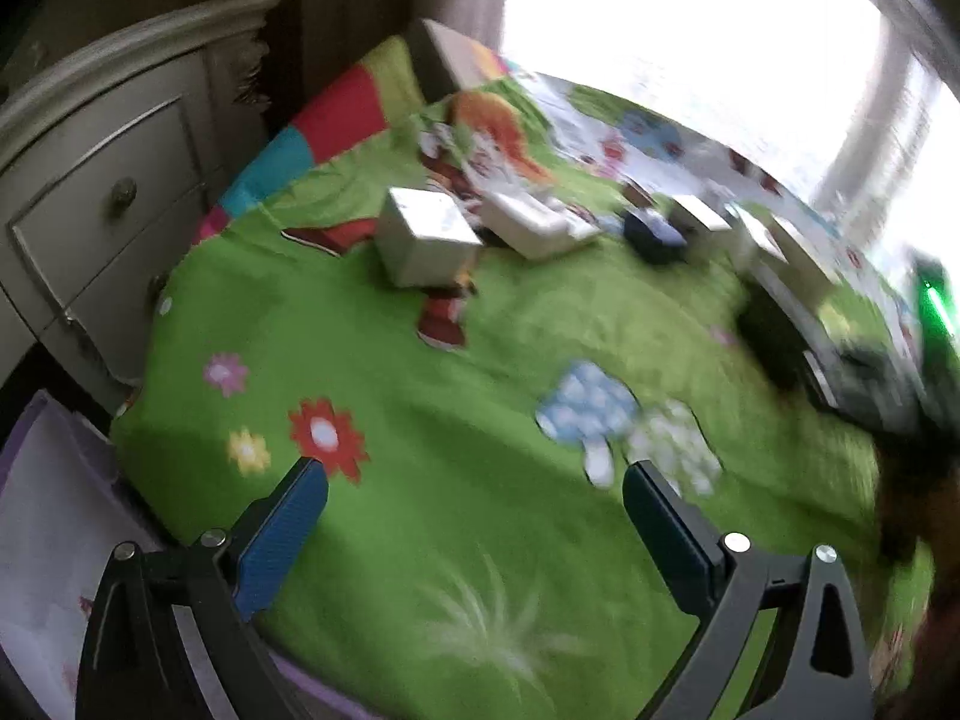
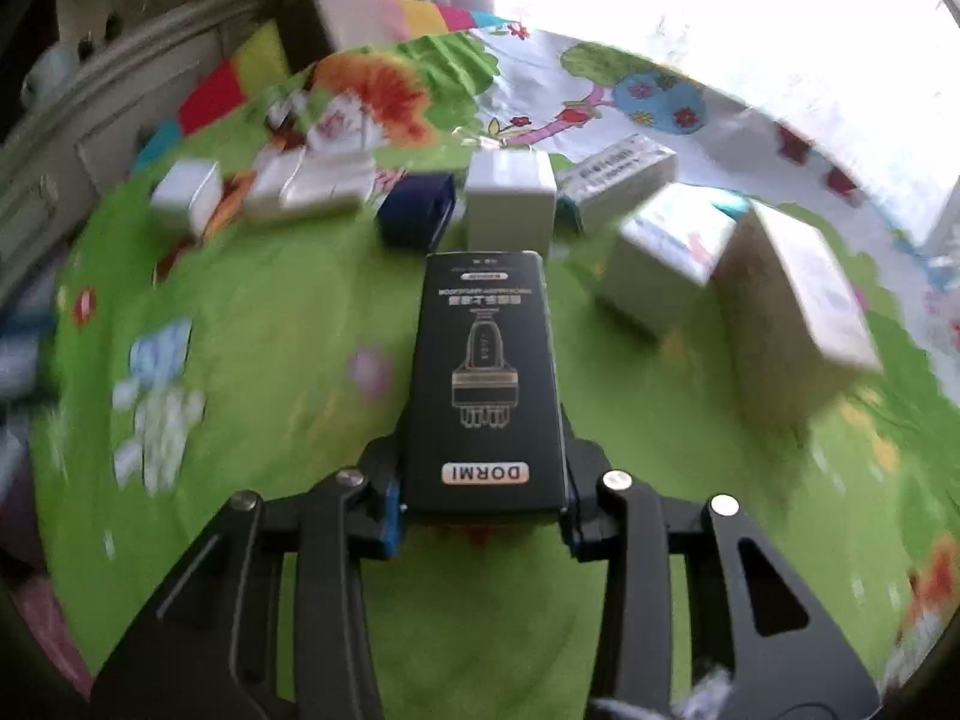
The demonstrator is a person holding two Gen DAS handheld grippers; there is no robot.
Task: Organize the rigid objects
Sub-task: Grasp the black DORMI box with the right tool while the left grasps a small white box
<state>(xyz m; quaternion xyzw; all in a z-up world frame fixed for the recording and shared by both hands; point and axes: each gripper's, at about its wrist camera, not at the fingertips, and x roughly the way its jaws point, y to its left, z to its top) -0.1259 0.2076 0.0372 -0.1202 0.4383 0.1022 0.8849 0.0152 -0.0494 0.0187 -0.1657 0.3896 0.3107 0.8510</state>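
My right gripper (image 2: 483, 504) is shut on a black DORMI box (image 2: 486, 384) and holds it flat above the green bed cover. Several white boxes lie beyond it: one (image 2: 510, 198) just past the black box, two (image 2: 666, 258) (image 2: 792, 294) to the right, one (image 2: 186, 192) far left. A dark blue box (image 2: 417, 216) lies between them. My left gripper (image 1: 474, 504) is open and empty over the green cover. In the left wrist view a white box (image 1: 426, 240) and the dark blue box (image 1: 654, 234) lie ahead, and the black box (image 1: 798, 354) shows at the right.
A cartoon-print bed cover (image 1: 480, 420) spans the bed. A white dresser (image 1: 102, 192) stands left of the bed. A bright window (image 2: 720, 12) is behind. A flat white box (image 2: 312, 180) and a labelled carton (image 2: 618, 174) lie in the far row.
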